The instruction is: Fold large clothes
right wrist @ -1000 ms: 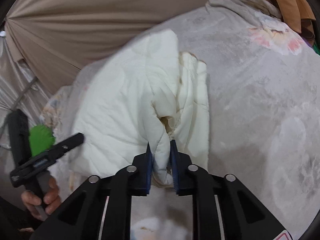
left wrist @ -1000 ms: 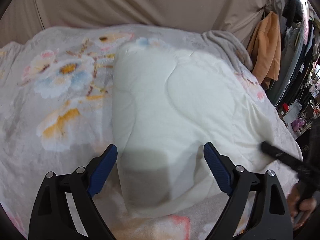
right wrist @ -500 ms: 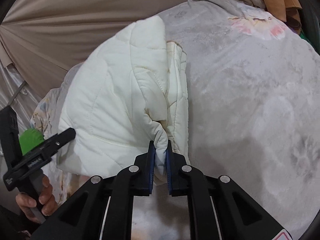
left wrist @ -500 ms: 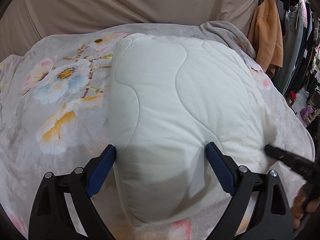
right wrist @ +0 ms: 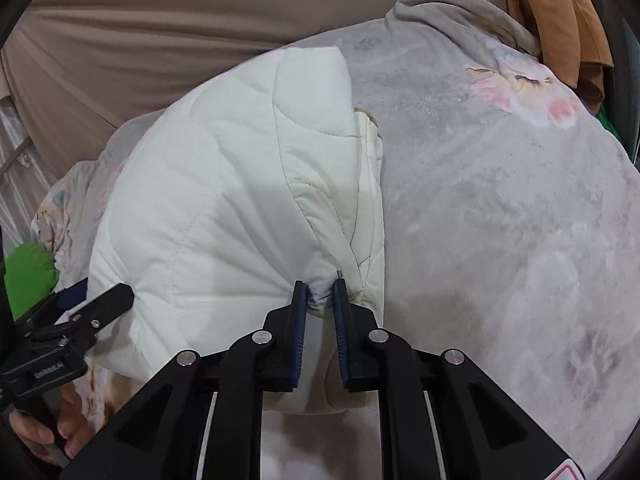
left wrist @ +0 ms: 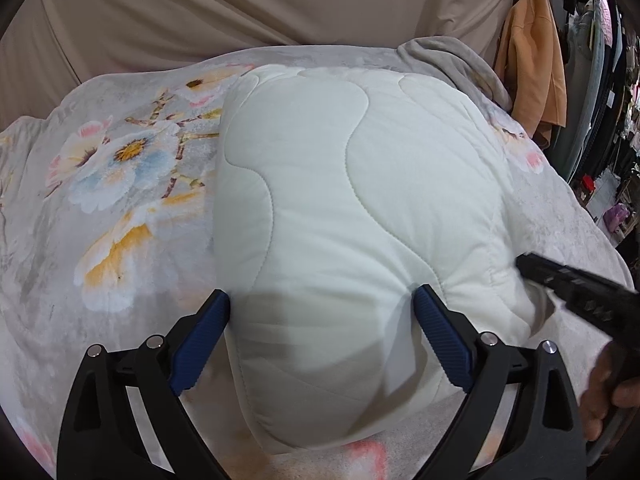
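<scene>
A white quilted garment point(left wrist: 360, 200) lies folded into a thick bundle on the floral bed cover point(left wrist: 120, 200). My left gripper point(left wrist: 322, 294) straddles its near end. The jaws are wide and still opening, and the blue pads point(left wrist: 200, 344) rest beside the fabric without squeezing it. In the right wrist view the same garment point(right wrist: 224, 200) shows its stacked folded edges. My right gripper point(right wrist: 320, 283) pinches a bunched fold at the near right corner. Its jaws are starting to open with the fold still between them. The other gripper's finger point(left wrist: 560, 276) shows at the right.
A beige curtain point(left wrist: 240, 8) hangs behind the bed. A grey cloth point(left wrist: 452, 64) is bunched at the far right corner, with an orange garment point(left wrist: 532, 60) hanging beyond it. The grey cover point(right wrist: 500, 200) stretches right of the bundle. A green object point(right wrist: 28, 276) sits at the left.
The bundle has come down and settled flatter on the bed, and both grippers sank with it. The gap between the right jaws has widened slightly around the pinched fold.
</scene>
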`<state>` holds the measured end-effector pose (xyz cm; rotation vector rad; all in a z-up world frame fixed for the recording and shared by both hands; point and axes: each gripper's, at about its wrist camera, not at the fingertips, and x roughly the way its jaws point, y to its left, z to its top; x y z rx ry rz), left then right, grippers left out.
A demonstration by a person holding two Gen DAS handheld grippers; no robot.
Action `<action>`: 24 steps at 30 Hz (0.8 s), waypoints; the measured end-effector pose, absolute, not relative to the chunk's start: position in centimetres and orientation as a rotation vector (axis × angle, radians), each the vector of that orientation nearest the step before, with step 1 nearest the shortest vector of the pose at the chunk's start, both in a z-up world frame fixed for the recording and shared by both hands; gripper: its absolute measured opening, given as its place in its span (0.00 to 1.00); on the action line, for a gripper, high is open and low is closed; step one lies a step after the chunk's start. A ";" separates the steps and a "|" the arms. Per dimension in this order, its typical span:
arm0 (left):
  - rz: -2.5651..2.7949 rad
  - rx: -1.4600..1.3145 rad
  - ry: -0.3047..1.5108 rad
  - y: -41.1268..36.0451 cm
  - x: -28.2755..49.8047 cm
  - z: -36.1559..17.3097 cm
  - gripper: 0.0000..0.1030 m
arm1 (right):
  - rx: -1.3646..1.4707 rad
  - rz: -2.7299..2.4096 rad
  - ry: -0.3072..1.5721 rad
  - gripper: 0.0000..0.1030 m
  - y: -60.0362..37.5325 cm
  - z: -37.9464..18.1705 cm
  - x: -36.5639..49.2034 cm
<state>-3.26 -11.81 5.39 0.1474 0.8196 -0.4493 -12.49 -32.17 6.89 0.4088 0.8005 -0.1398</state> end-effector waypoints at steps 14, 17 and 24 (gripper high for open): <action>-0.501 -0.083 0.855 -7.2 -0.6 7.4 0.90 | 0.390 -0.183 0.764 0.62 -33.3 8.1 -13.9; -0.503 -0.097 0.909 -7.4 0.8 6.2 0.90 | 0.459 -0.127 0.820 0.69 -34.2 6.3 -12.6; -0.555 -0.101 0.972 -9.4 1.9 4.2 0.96 | 0.612 -0.005 0.864 0.80 -35.1 3.2 -10.5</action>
